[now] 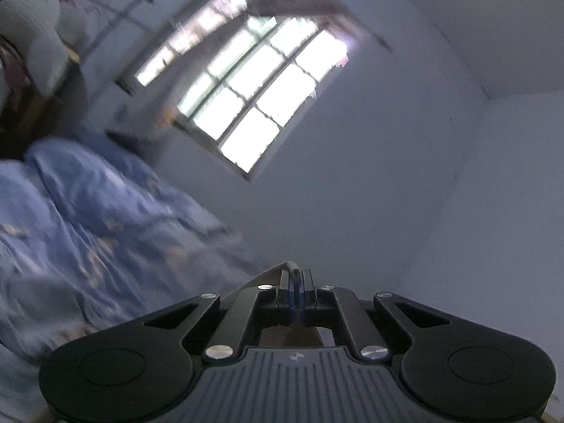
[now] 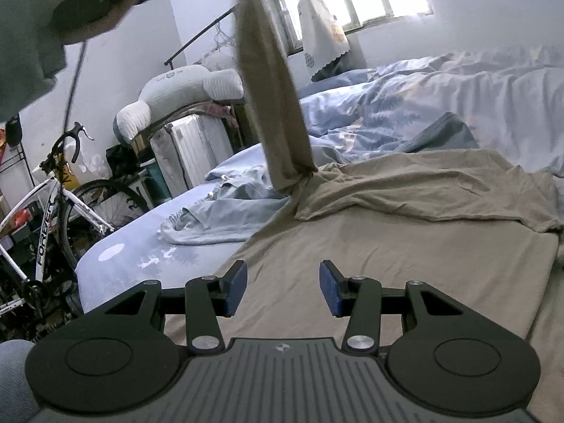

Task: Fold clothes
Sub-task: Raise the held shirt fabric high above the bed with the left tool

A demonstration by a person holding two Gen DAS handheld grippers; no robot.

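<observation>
a: daylight from the window (image 1: 253, 81) falls on the bed (image 2: 116, 257), bicycle (image 2: 53, 204) and suitcase (image 2: 190, 151) beside it. where's the garment?

b: the tan shirt (image 2: 387, 246) lies spread on the bed. my left gripper (image 1: 295, 278) is clenched on its sleeve (image 2: 275, 105), lifted high. my right gripper (image 2: 283, 287) hovers released over the hem.

a: next?

b: i'd judge the sleeve folds inward across the body, laid flat.

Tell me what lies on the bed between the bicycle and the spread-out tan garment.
A crumpled light-blue shirt lies between the bicycle and the tan garment, on the blue sheet; the right wrist view shows it.
</observation>
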